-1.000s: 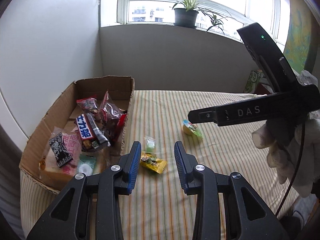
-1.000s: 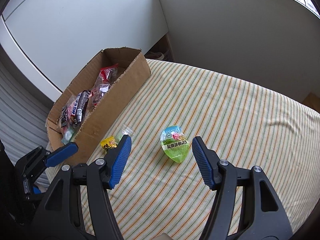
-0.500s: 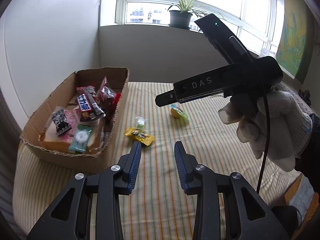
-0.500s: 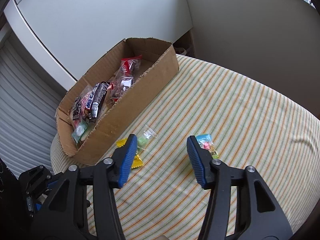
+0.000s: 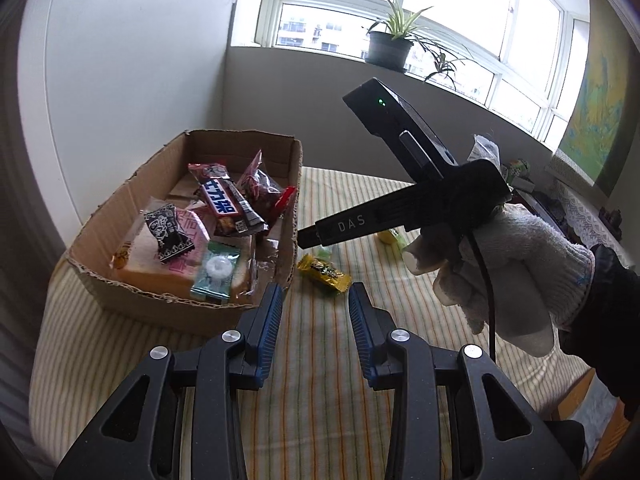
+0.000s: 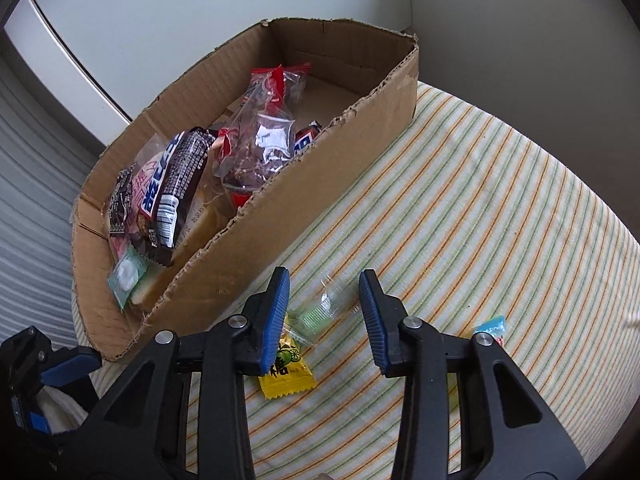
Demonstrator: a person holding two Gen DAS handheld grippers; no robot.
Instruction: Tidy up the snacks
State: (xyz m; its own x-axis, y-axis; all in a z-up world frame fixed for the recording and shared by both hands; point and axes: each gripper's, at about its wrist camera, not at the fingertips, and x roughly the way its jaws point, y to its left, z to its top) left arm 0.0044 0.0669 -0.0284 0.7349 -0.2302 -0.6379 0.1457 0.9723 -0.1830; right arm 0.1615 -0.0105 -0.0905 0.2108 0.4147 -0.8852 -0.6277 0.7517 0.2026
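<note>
A cardboard box (image 5: 120, 284) (image 6: 320, 184) holds several wrapped snacks. On the striped cloth beside it lie a yellow candy packet (image 5: 325, 275) (image 6: 286, 372), a small clear-wrapped green candy (image 6: 320, 314) and a green jelly cup (image 5: 390, 236), partly hidden. My right gripper (image 6: 323, 304) is open, its blue pads either side of the green candy, just above it. In the left wrist view the right gripper's body (image 5: 400, 208) reaches over the loose snacks. My left gripper (image 5: 315, 312) is open and empty, above the cloth near the box's corner.
A blue-and-pink wrapper (image 6: 491, 328) peeks out behind my right finger. A potted plant (image 5: 390, 50) stands on the window sill beyond the table. The table's right edge (image 5: 576, 384) drops off near the gloved hand (image 5: 504, 264).
My right gripper has moved left from the jelly cup toward the box and now straddles the small green candy. My left gripper pulled back slightly, staying open.
</note>
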